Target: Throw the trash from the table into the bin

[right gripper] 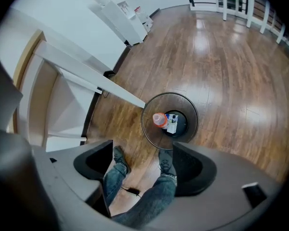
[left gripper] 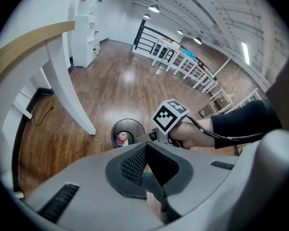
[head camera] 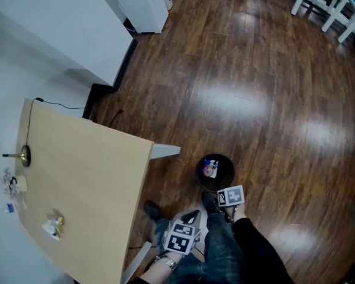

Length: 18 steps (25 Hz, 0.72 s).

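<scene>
The right tongs (right gripper: 143, 165) gape wide and empty, pointed at the bin (right gripper: 183, 102); the left tongs (left gripper: 147, 165) are closed.

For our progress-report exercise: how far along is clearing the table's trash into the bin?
Done: a bottle and a small box lie in the bin. In hand: nothing; the right claw, open, points at the bin; the left claw is shut on nothing visible. Left: a crumpled wrapper and small scraps on the table.
</scene>
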### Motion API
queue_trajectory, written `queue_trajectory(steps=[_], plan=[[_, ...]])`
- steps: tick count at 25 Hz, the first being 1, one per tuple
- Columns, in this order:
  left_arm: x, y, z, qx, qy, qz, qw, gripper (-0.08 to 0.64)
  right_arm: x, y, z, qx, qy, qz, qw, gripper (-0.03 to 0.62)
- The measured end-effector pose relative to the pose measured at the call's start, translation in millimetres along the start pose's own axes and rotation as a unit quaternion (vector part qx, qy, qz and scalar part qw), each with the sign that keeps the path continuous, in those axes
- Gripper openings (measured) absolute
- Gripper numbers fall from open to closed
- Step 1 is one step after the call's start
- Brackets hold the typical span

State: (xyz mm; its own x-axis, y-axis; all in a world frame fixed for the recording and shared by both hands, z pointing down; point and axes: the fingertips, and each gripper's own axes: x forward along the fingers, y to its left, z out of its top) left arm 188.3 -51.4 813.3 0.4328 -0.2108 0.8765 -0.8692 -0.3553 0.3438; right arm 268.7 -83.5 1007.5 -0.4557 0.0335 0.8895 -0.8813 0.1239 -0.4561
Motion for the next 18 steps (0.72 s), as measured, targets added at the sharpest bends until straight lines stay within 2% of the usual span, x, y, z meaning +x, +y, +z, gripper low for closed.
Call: queue_trajectory(steps=[5,14,18], plan=[[-11.0,-10.1,7.5,0.018,0.002,-0.002,0.9998,0.006,-50.7,14.8,-4.4,0.007,-0.038,0.016,0.999,0.388],[-72.2,-48.7,36.1,0.071,-0.015,-0.022,0.9971,0.006,-201.6,96.5,10.4,-0.107,-0.111,0.047,0.987,0.388],[-111.8,-72.4,46.6,0.087,-0.036,-0.045,0.9946,0.005,-264.1,123.4,2.8,-0.128,-0.132,0.064,0.981,0.388]])
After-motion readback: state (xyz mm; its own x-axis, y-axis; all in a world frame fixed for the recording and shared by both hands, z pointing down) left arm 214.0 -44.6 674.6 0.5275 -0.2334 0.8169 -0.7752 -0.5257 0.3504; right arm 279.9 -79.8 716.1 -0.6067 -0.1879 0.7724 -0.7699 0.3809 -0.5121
